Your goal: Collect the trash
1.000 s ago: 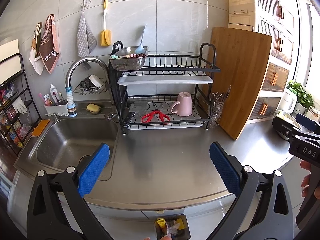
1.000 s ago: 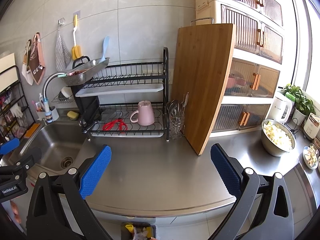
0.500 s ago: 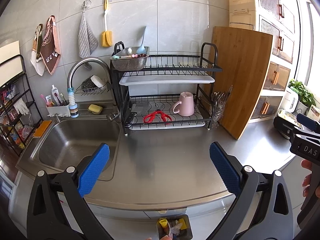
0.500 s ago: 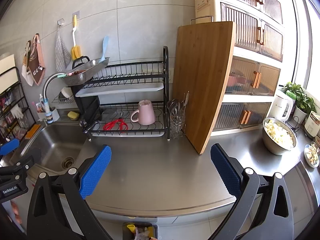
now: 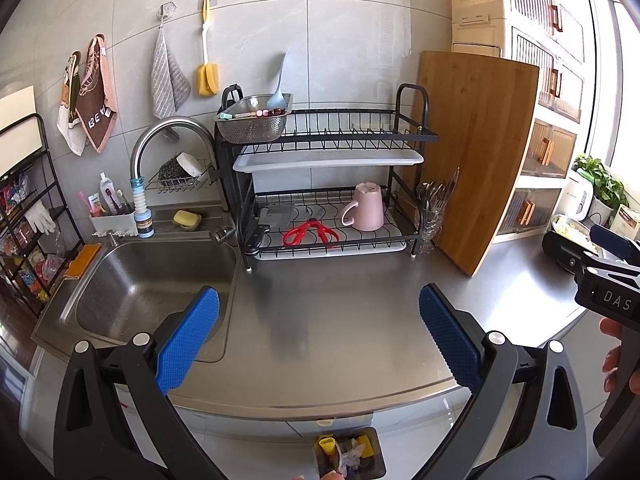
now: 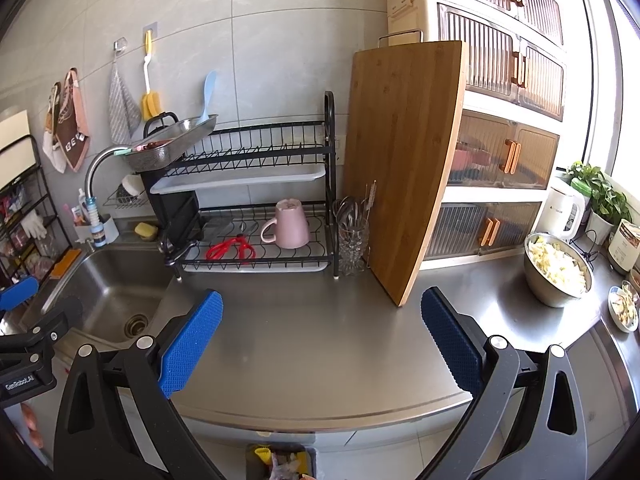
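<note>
only right view shows steel bowl [image 6: 558, 270] of cabbage.

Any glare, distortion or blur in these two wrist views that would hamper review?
Left wrist view: the window blows out white at the right edge, and fisheye bends the cutting board. Right wrist view: same overexposed window, soft sheen on the steel counter, dark vignetted corners. Both are sharp, no motion blur.

Open tongs [image 5: 318, 326], steel counter [image 5: 340, 320], sink [image 5: 152, 280]
</note>
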